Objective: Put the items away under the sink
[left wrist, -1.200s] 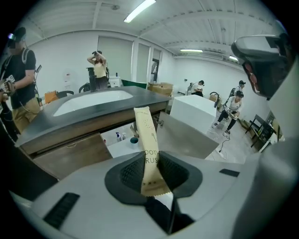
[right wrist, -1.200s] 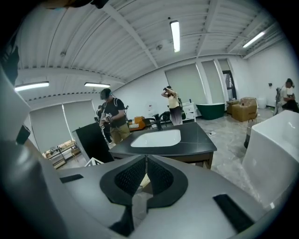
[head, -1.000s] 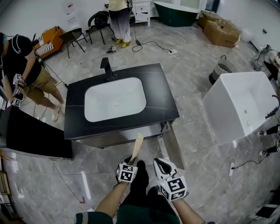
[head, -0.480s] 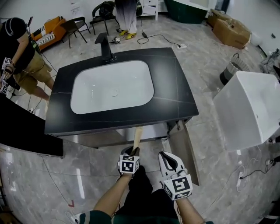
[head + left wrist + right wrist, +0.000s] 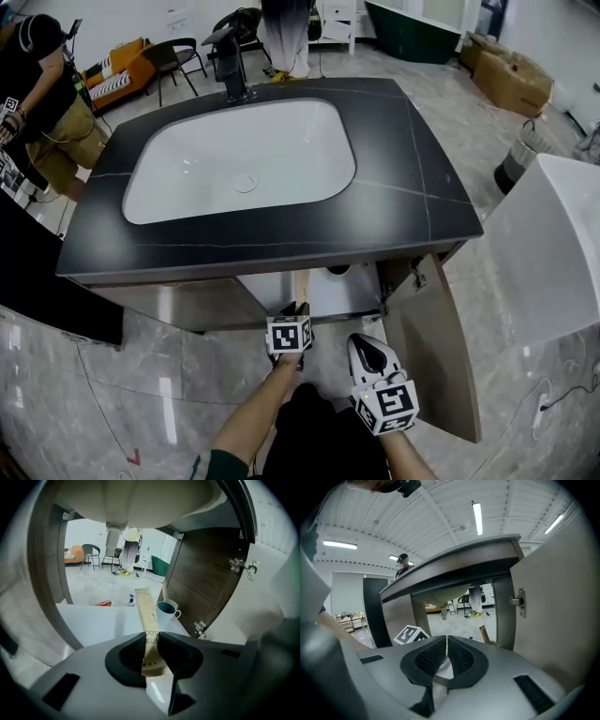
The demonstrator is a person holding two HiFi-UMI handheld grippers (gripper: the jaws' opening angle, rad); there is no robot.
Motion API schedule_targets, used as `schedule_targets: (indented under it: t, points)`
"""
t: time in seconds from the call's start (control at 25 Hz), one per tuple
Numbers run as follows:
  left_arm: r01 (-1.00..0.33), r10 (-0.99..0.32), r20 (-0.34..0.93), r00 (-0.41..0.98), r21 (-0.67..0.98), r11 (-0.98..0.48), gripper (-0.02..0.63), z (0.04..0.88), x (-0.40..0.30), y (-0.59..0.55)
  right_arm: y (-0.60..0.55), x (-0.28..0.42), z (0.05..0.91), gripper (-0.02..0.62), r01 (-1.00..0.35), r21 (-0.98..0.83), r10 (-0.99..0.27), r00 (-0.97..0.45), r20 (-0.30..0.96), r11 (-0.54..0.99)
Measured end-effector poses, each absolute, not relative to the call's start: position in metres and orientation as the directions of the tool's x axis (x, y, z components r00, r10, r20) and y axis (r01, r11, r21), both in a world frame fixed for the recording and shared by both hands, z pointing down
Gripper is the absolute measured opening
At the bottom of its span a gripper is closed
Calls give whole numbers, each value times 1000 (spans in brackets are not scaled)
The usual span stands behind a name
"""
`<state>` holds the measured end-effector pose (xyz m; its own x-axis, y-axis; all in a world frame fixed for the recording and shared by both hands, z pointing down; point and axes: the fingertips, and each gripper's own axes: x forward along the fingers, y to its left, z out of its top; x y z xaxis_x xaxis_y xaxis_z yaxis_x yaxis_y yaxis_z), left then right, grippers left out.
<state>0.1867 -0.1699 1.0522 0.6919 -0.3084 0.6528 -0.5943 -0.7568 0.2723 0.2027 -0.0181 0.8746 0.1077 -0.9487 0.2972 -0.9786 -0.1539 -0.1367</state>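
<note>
My left gripper (image 5: 298, 309) is shut on a long brown paper toothbrush pack (image 5: 301, 285), whose far end pokes into the open cabinet under the black vanity top (image 5: 281, 225). In the left gripper view the toothbrush pack (image 5: 146, 616) runs from the left gripper (image 5: 152, 641) out over the white cabinet floor (image 5: 93, 620), towards a blue mug (image 5: 166, 614). My right gripper (image 5: 362, 343) hangs just right of the left one, outside the cabinet. In its own view the right gripper (image 5: 447, 651) is shut with nothing between the pads.
The cabinet door (image 5: 433, 347) stands swung open on the right, its brown inside and hinges (image 5: 206, 573) close to the mug. A small spray bottle (image 5: 131, 600) and a red tube (image 5: 104, 603) lie at the cabinet's back. The basin's drain pipe (image 5: 112, 538) hangs inside. A person (image 5: 42, 103) stands far left.
Both grippers have sunk and moved towards the cabinet, and my head has come closer to the vanity. The toothbrush pack's tip now reaches into the opening; the grip on it is unchanged.
</note>
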Motion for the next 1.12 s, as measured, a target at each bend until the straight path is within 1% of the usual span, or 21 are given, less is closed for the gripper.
schedule_targets:
  t: [0.28,0.56,0.76,0.8,0.92,1.0,1.12]
  points:
    - [-640,-347,656,670,274,-718,94,1123,213,-209,-25,212,936,43,-979,-145,-959,103,265,-146]
    - [-669,-335,687,645,295,-682,94,1182,233,-223,-20,222,971,43,-977,-145,-965,118,236,-155]
    - [-683,-316,710,629,311,-661,98,1202,232,-223,-8,227,986,43,-971,-158,-956,134,260,-179]
    - [-677,-304,703,643,336,-655,110,1204,233,-222,-6,228,988,43,-970,-163,-955,135,263,-182]
    - [-657,-287,675,680,388,-646,186,1202,234,-218,-2,229,989,43,-966,-176,-954,141,264,-191]
    - [-651,-310,650,693,380,-657,202,1194,232,-219,-1,229,990,43,-964,-182,-955,144,261,-196]
    - [-632,-345,599,723,370,-681,202,1172,230,-217,-3,228,986,43,-961,-193,-957,147,249,-198]
